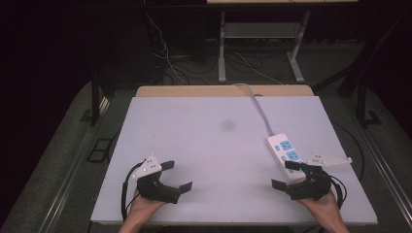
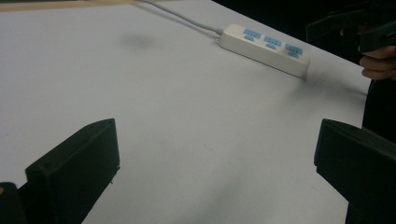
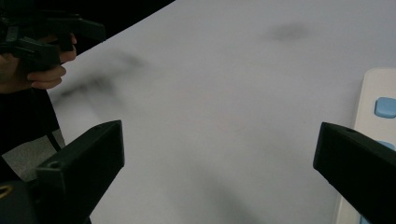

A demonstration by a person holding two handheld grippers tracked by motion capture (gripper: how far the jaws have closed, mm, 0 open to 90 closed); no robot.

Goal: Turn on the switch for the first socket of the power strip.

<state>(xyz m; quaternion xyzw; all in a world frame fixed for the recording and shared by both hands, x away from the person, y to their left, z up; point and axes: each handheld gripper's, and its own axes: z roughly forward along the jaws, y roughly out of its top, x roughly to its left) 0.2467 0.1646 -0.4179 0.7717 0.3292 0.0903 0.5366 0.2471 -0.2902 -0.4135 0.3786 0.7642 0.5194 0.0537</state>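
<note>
White rectangular table top [image 1: 204, 145]: one white plastic power strip with blue sockets [image 1: 286, 154], right side, cord running far. Left gripper [image 1: 176, 175] and right gripper [image 1: 287, 174], near edge, jaws wide apart, empty; likely poised to start.

- The flat white rectangular worktop [image 1: 209, 145] fills the centre of the high view, with a strip of light wood showing along its far edge.
- A white plastic power strip with blue sockets [image 1: 285, 153] lies flat at the right of the worktop; its grey cable [image 1: 260, 109] runs over the surface to the far edge.
- A faint dark smudge [image 1: 227, 125] marks the surface above centre.
</note>
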